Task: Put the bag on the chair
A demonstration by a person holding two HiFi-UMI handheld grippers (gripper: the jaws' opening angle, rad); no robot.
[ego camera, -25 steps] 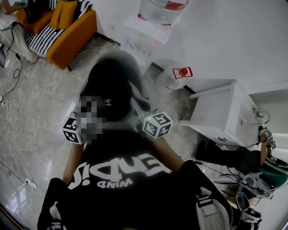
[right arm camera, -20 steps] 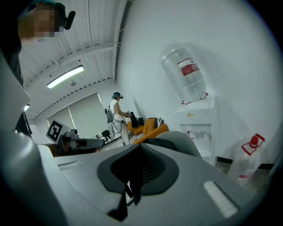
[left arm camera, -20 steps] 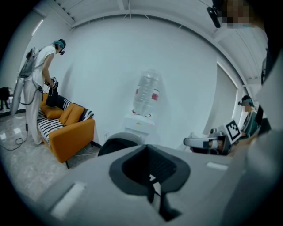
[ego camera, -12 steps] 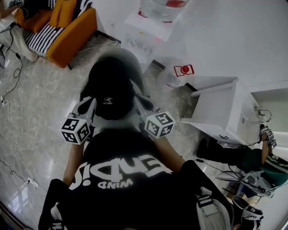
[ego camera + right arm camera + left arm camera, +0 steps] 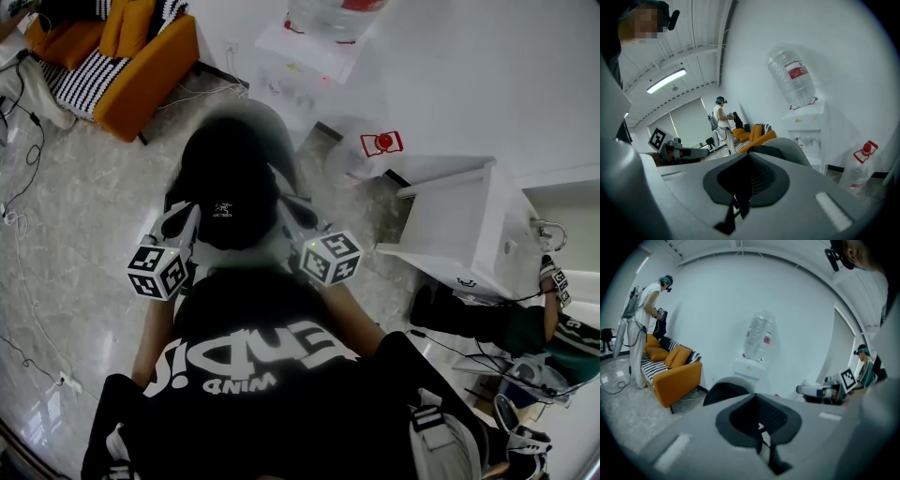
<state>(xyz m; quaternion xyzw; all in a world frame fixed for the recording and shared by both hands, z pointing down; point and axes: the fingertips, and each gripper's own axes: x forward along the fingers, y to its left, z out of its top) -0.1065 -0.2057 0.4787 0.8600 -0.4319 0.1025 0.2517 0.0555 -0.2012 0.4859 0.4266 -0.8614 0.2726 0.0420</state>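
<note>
A black bag [image 5: 228, 192] with a small white logo hangs between my two grippers, just in front of me. It is over the grey chair [image 5: 272, 131] with a dark seat. My left gripper [image 5: 186, 216] is at the bag's left side and my right gripper [image 5: 289, 211] at its right side. Each is shut on a thin black strap of the bag. In the left gripper view the strap [image 5: 765, 446] dangles from the closed jaws, with the chair [image 5: 727, 389] just beyond. The right gripper view shows the same strap [image 5: 736, 206] and chair [image 5: 790, 149].
An orange sofa [image 5: 141, 80] stands at the far left and a water dispenser [image 5: 314, 42] against the wall behind the chair. A clear jug with a red label [image 5: 375, 150] and a white cabinet [image 5: 464, 234] are to the right. Cables [image 5: 28, 159] cross the floor. Another person [image 5: 525, 328] sits at the right.
Both grippers and the bag stay where they were; the bag's earlier motion blur has gone. The person at the right has shifted slightly.
</note>
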